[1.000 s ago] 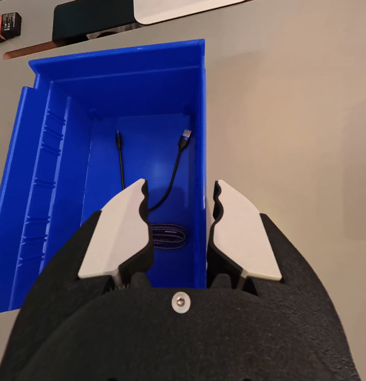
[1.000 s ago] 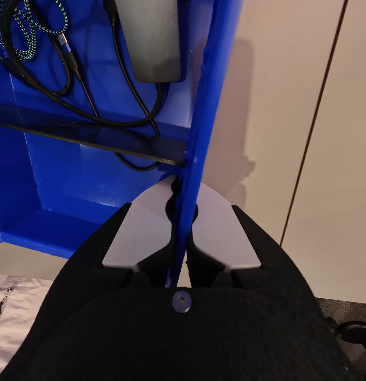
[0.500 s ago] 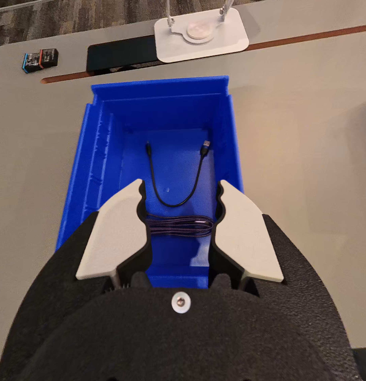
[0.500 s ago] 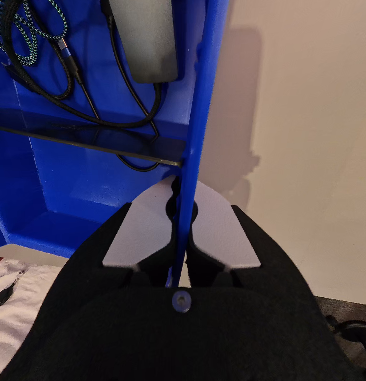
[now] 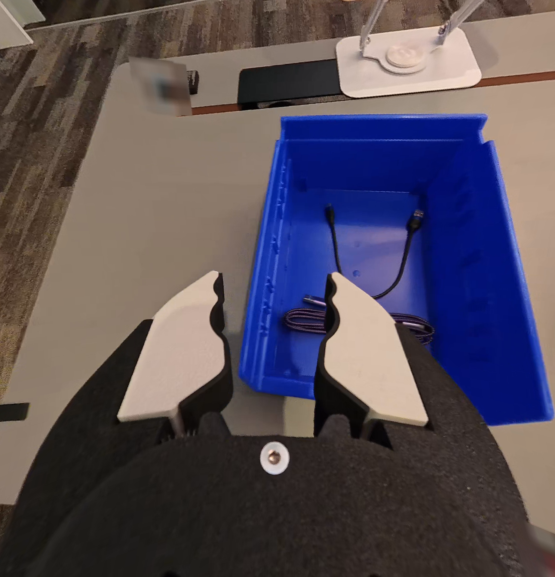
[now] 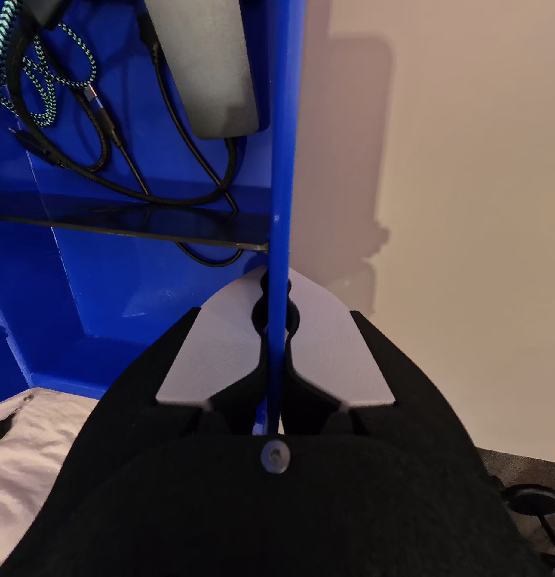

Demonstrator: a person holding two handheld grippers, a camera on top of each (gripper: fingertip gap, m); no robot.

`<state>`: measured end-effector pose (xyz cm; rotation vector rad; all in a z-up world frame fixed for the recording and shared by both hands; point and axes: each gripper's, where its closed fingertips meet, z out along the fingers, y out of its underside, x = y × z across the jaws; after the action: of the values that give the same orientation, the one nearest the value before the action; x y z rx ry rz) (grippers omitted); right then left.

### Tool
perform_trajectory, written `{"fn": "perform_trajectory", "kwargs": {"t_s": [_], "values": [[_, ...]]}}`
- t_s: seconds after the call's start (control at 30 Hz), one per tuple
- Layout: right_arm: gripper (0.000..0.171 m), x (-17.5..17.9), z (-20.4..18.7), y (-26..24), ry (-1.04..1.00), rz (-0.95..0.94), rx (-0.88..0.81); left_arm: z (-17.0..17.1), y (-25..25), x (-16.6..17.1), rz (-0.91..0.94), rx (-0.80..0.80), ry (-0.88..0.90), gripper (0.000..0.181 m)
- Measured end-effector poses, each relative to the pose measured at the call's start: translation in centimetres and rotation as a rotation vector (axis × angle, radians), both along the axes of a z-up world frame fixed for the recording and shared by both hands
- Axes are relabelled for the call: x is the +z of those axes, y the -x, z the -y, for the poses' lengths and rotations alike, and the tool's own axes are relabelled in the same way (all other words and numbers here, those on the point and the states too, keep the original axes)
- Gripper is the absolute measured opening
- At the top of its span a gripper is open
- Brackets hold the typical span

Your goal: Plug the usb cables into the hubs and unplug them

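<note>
The left gripper (image 5: 274,278) hangs wide apart and empty above a blue bin (image 5: 476,281) holding a black USB cable (image 5: 404,259) and a coiled purple one (image 5: 304,321), while the right gripper (image 6: 275,274) clamps another blue bin's side wall (image 6: 281,156) (grey hub (image 6: 207,62) and teal braided cable (image 6: 45,75) lie inside).

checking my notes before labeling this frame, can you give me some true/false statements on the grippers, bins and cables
1. The right gripper is shut on a blue bin's side wall. True.
2. The left gripper holds the purple braided cable. False: it is open and holds nothing.
3. A black cable lies loose in the blue bin in the left wrist view. True.
4. The grey hub lies on the table outside the bins. False: it is inside the bin that the right gripper clamps.
</note>
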<state>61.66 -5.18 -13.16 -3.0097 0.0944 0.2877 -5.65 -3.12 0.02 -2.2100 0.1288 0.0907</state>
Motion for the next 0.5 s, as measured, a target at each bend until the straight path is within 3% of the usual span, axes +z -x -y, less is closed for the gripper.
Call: {"fn": "perform_trajectory", "kwargs": {"t_s": [0.23, 0.5], "values": [[0.004, 4.0, -1.6, 4.8, -0.037, -0.034, 0.002, 1.3, 5.6, 0.7, 0.010, 0.063, -0.033, 0.061], [0.004, 14.0, -4.6, 15.6, -0.141, -0.059, 0.024, 3.3, 12.2, 0.5, 0.039, 0.150, -0.062, 0.061]]}}
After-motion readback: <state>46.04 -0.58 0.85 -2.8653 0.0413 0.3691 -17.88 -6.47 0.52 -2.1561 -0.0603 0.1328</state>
